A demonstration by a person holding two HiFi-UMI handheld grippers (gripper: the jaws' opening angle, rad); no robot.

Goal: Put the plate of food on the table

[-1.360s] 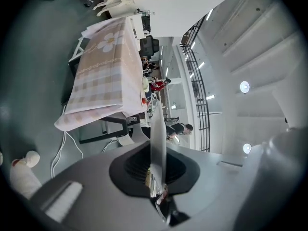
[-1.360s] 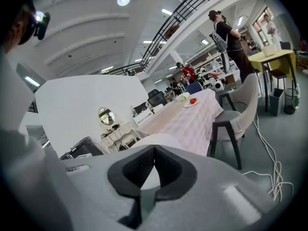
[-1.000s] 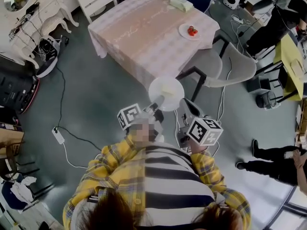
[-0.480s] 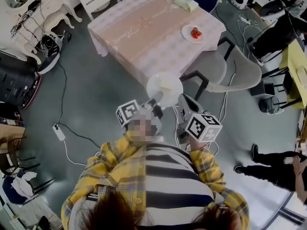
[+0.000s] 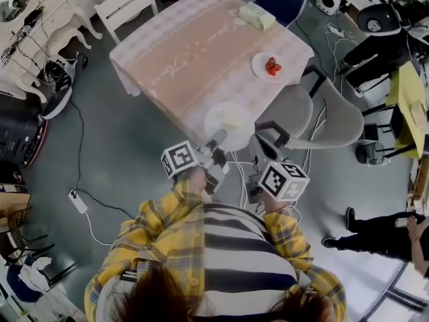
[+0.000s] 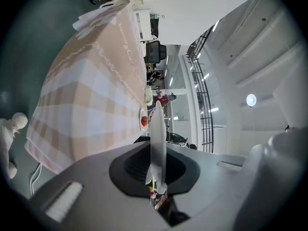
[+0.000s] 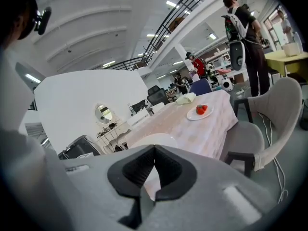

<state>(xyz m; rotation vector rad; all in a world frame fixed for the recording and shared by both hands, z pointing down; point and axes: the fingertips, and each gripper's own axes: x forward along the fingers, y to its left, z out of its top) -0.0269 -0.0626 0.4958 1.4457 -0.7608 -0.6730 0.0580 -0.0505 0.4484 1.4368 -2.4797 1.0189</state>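
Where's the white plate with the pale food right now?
Head view, centre: the white plate is clamped in the left gripper at the near edge of the pink checked table, just left of the grey chair.

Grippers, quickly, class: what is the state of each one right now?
Left gripper: closed on the rim of the white plate.
Right gripper: closed, holding nothing.
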